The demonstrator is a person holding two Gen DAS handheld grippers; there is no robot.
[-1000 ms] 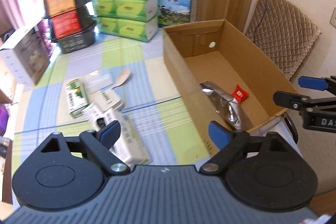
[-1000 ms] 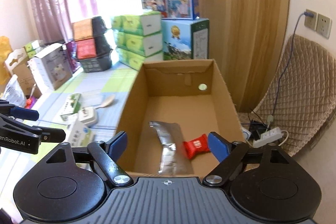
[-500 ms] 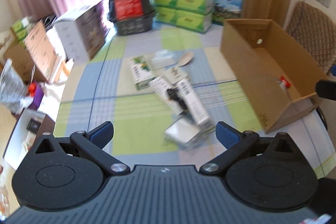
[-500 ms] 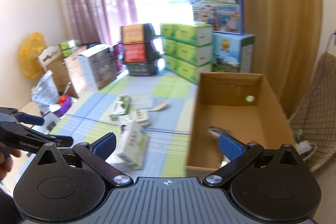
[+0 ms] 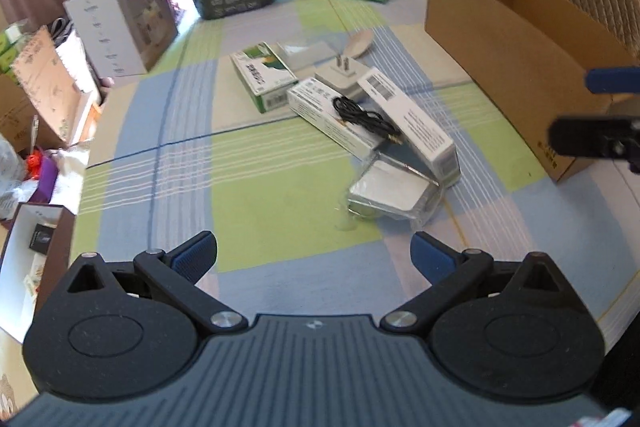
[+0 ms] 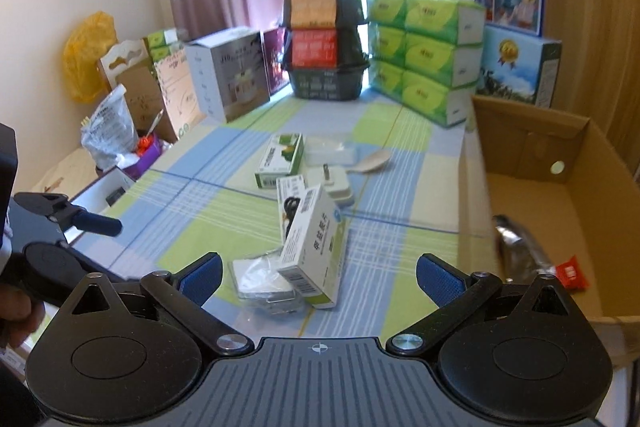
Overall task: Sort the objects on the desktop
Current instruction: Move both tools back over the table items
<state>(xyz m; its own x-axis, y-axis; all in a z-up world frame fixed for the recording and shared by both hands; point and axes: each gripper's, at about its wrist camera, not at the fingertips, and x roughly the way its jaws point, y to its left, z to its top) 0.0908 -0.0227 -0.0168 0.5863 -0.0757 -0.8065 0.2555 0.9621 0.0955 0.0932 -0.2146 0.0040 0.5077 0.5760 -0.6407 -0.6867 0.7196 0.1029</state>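
I have the left gripper (image 5: 314,253) spread apart and empty above the bench (image 5: 280,211), with the clear packet (image 5: 394,193) just ahead and right of it, the nearest piece to take. The right gripper (image 6: 318,273) is also apart and empty, hovering behind the tilted white box (image 6: 316,247). The cardboard box (image 6: 532,211) to its right already holds a foil pouch (image 6: 520,241) and red sachet (image 6: 572,271), so I judge sorting is partly done.

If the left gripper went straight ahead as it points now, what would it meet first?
Probably the clear-wrapped white packet, just ahead and slightly right of the open left gripper; bare tablecloth lies before it. Depth is uncertain.
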